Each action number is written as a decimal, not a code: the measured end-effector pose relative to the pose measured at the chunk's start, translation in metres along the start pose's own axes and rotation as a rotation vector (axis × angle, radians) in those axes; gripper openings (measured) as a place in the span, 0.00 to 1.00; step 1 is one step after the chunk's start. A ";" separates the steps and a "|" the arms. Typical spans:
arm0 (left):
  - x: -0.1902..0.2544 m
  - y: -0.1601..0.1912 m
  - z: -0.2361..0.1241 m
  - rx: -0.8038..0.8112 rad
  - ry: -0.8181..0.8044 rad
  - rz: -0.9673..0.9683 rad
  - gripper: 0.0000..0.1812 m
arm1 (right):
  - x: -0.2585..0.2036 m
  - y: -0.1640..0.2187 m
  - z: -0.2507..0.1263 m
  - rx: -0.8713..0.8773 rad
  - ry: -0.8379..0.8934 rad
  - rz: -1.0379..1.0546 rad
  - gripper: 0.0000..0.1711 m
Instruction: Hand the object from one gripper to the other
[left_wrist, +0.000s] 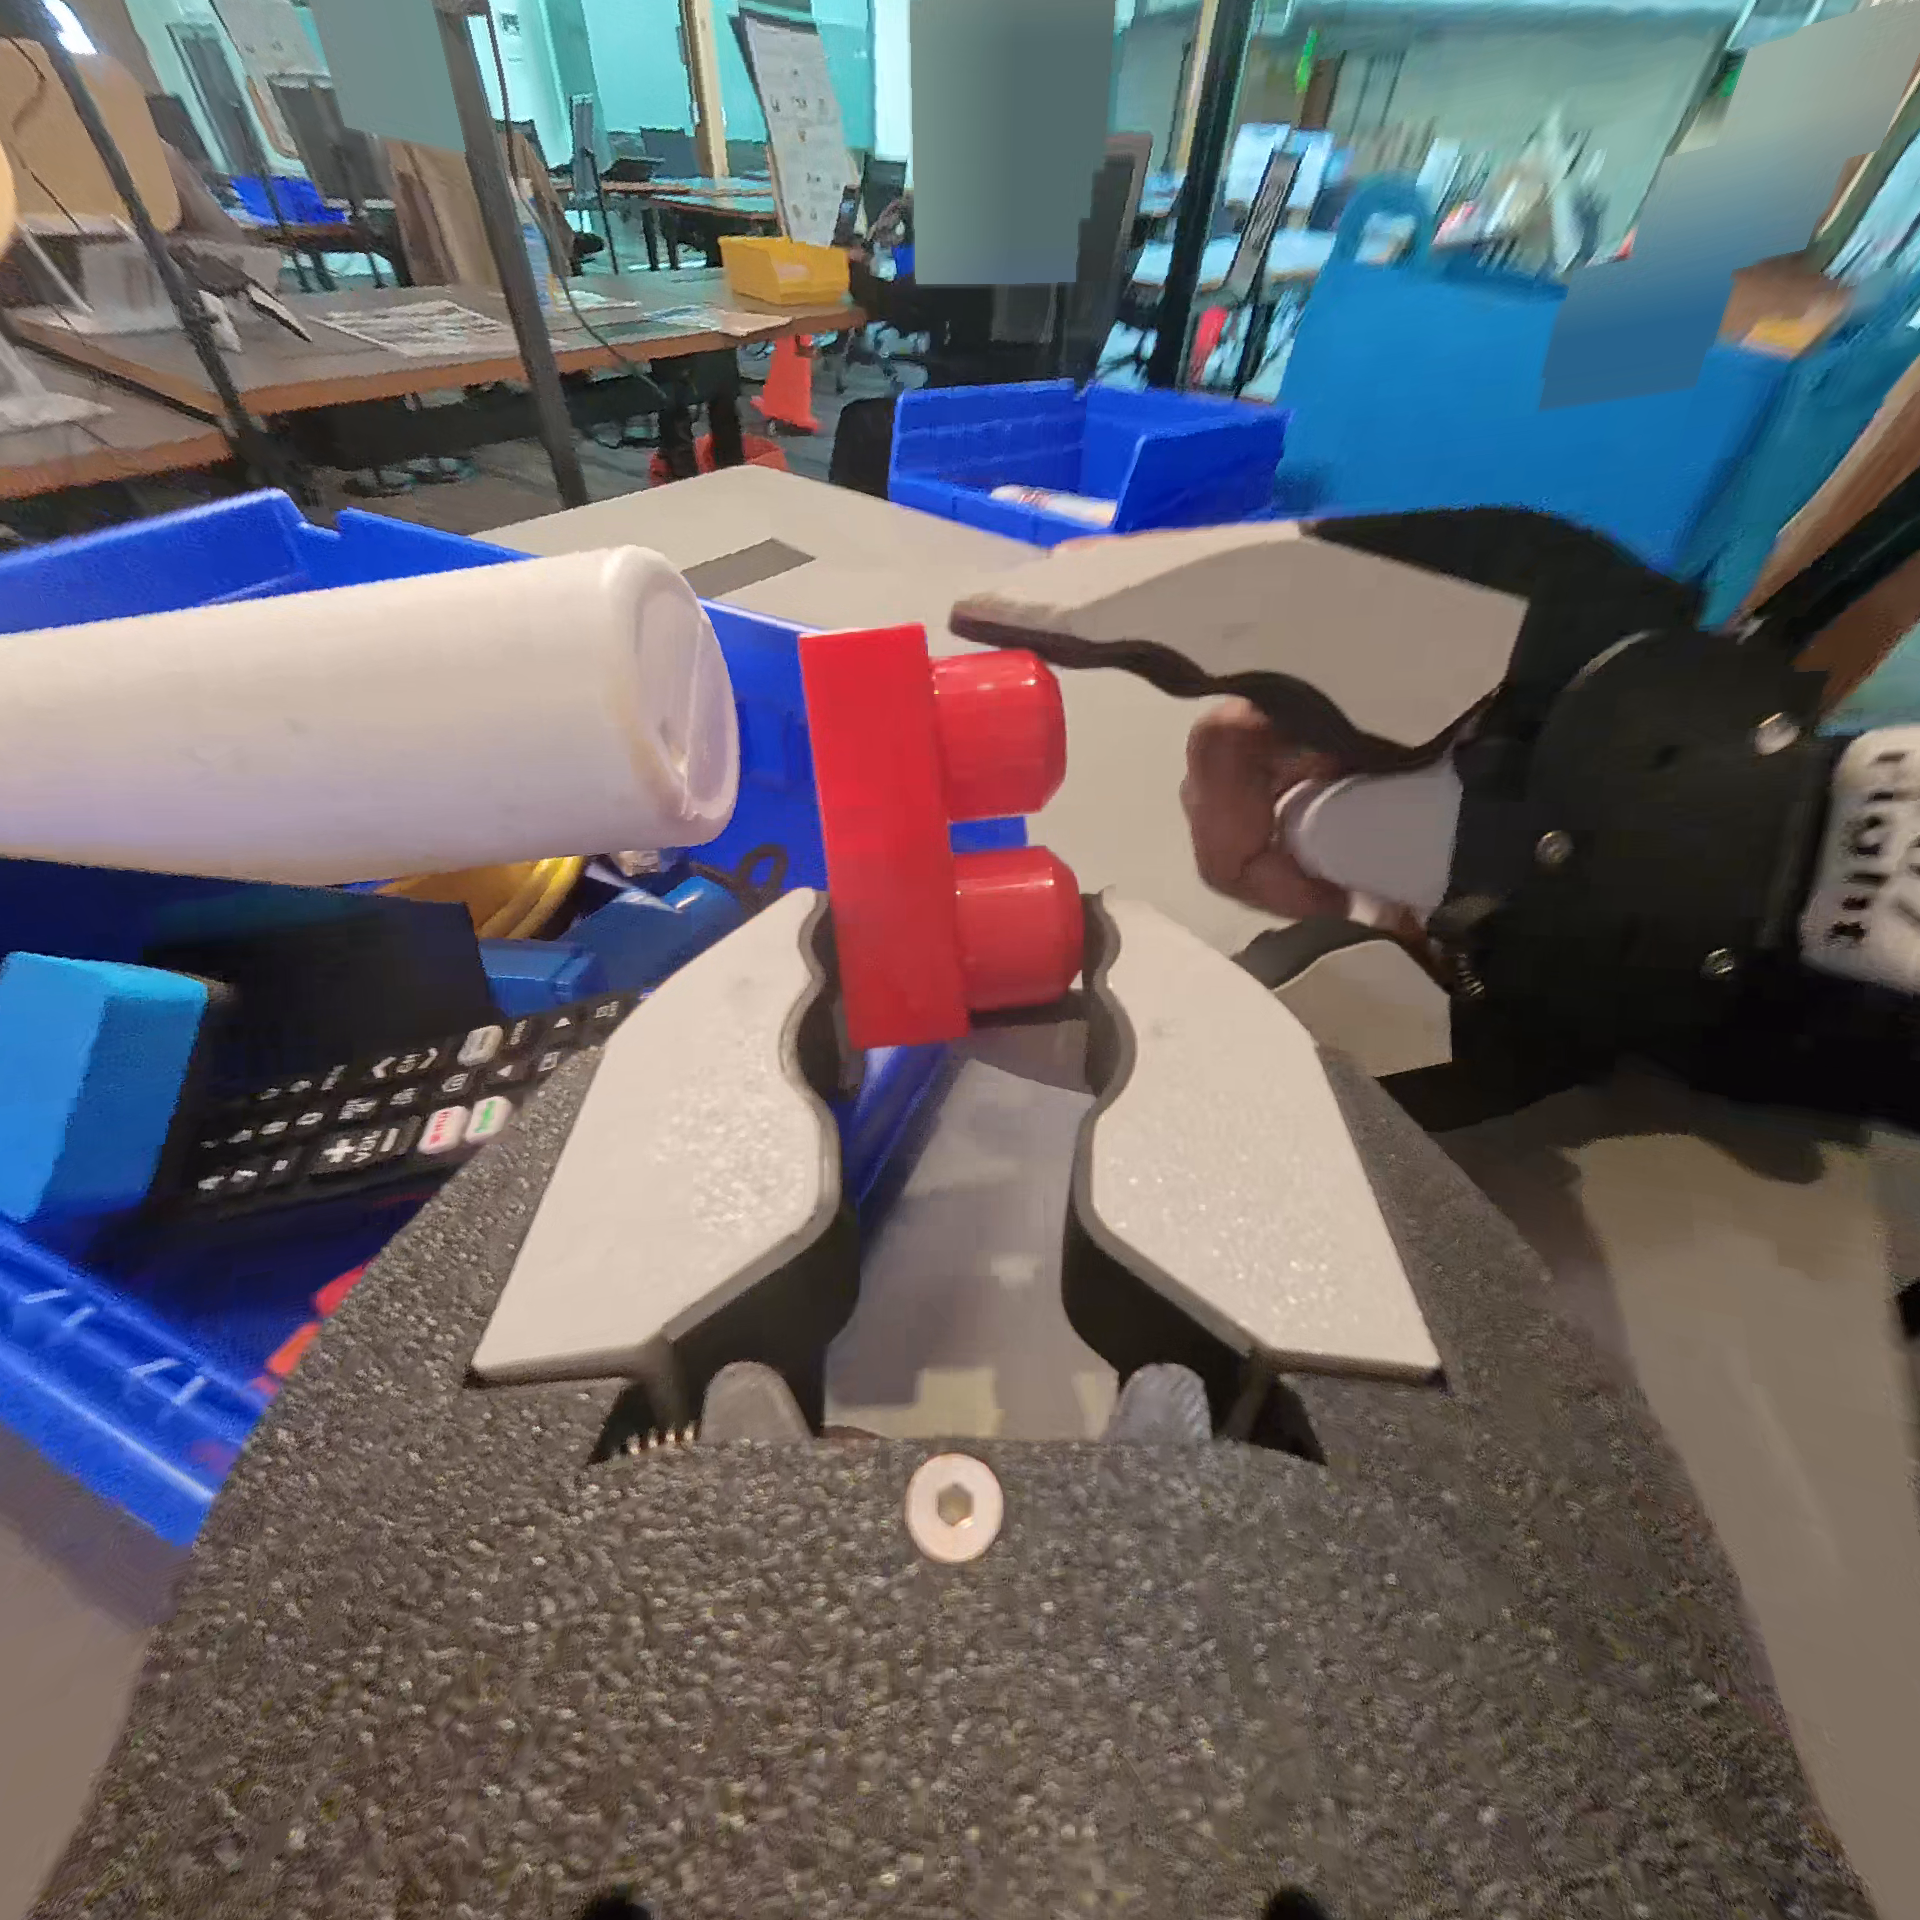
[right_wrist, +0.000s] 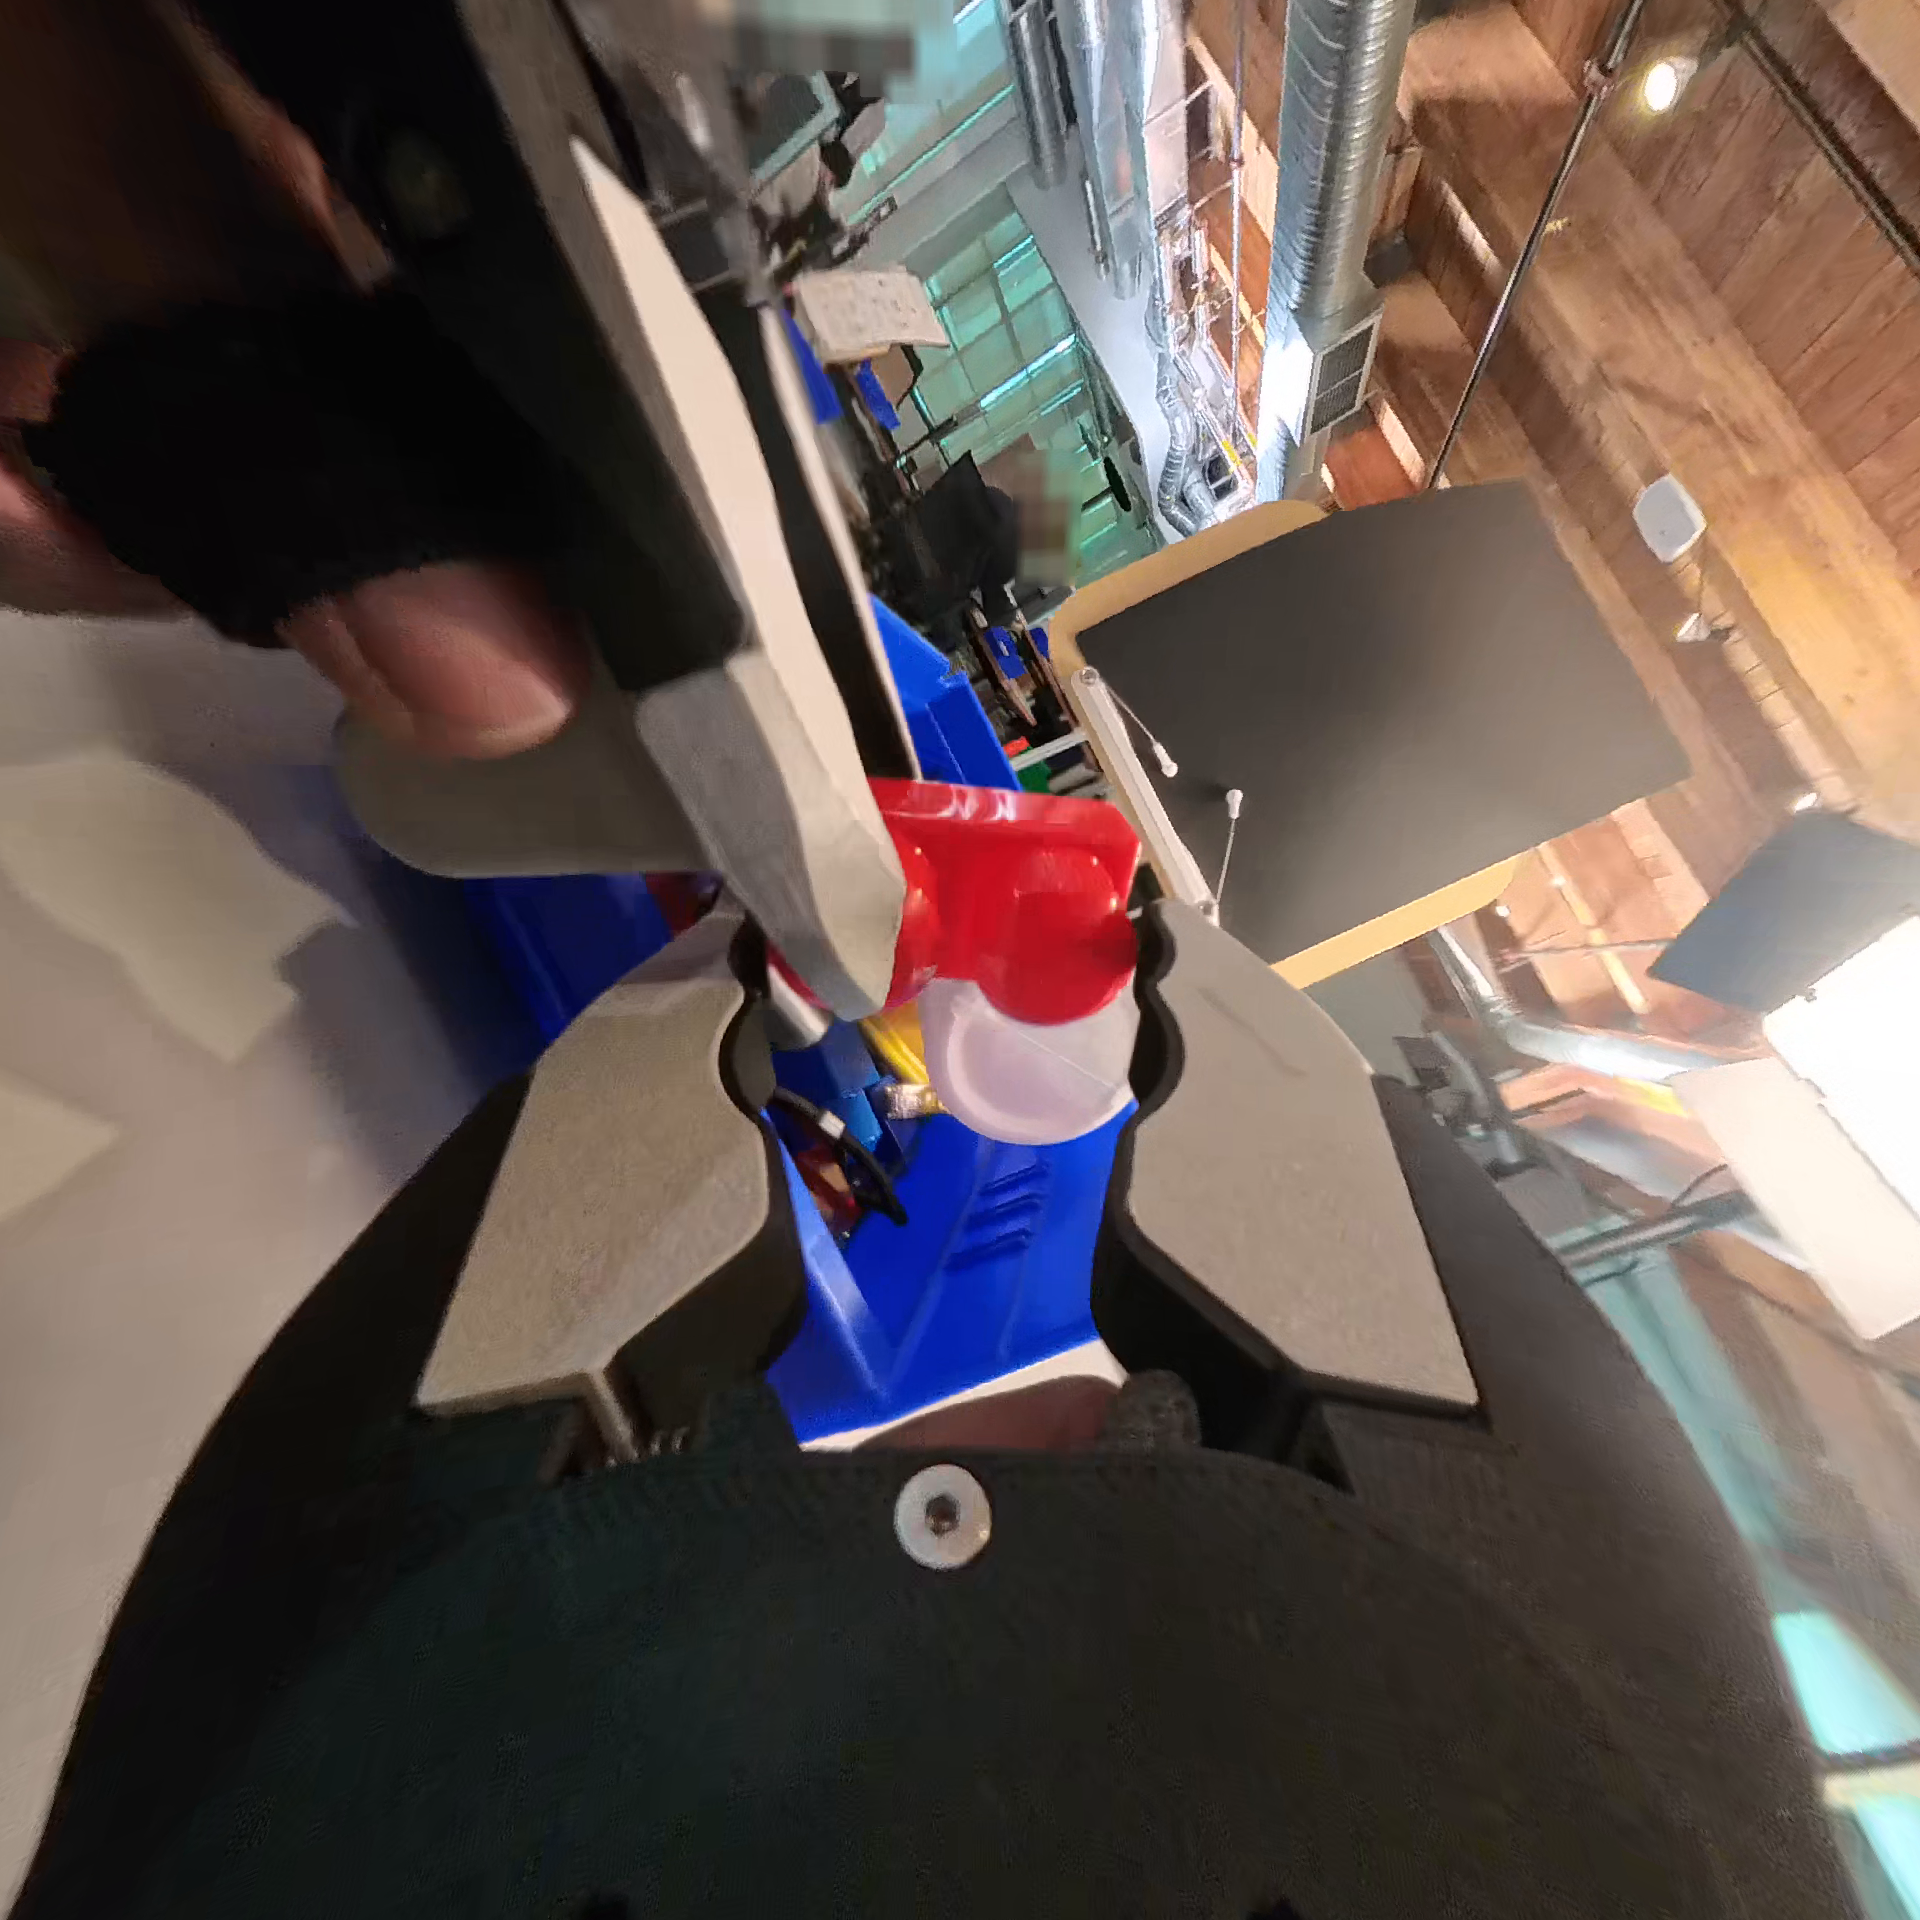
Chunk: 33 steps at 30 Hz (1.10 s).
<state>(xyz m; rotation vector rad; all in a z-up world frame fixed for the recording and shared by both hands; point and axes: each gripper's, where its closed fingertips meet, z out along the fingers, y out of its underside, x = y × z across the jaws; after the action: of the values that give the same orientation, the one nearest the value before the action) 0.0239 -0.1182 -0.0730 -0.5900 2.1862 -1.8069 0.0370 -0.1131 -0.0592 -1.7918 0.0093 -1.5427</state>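
1. In the left wrist view, the left gripper (left_wrist: 956, 935) pinches the red block (left_wrist: 914, 831) at its tips: one finger bears on the flat plate, the other on the lower of two round studs. The block stands on edge, studs facing right, held in the air above the grey table (left_wrist: 1195, 665).
2. The right gripper (left_wrist: 1039, 748) comes in from the right side of this view, held by a person's hand (left_wrist: 1247, 800). One grey finger lies just over the upper stud; its partner is not seen clearly, so whether it grips cannot be told here.
3. The handover appears to be in its middle step: giver clamped, receiver in place around the free end.
4. A blue bin (left_wrist: 125, 1382) on the left holds a black remote control (left_wrist: 395, 1112), a light blue block (left_wrist: 94, 1081) and a white tube (left_wrist: 364, 717) that sticks out over its edge; something yellow lies beneath. A second blue bin (left_wrist: 1091, 447) stands farther back, with a whitish item inside.
5. In the right wrist view, the right gripper (right_wrist: 940, 935) has its fingers spread, straddling the red block, one tip close to a stud.
6. The left gripper's finger (right_wrist: 790, 831) crosses the block here.
7. The next move likely calls for the right gripper to close squarely on the free stud before the left lets go; an early release could drop the block.
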 end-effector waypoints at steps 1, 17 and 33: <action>0.000 -0.006 -0.002 0.035 0.034 -0.065 0.25 | 0.004 -0.001 -0.001 0.017 0.006 0.050 0.39; 0.015 -0.036 -0.017 0.285 0.437 -0.705 0.25 | -0.001 -0.032 0.004 0.095 0.010 0.489 0.39; 0.037 -0.028 -0.017 0.110 0.531 -0.488 0.26 | 0.003 -0.024 -0.008 0.207 -0.174 0.478 0.23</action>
<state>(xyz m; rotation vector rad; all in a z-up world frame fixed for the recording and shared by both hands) -0.0121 -0.1244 -0.0396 -0.7348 2.3839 -2.5675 0.0202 -0.1019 -0.0442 -1.6069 0.1749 -1.0094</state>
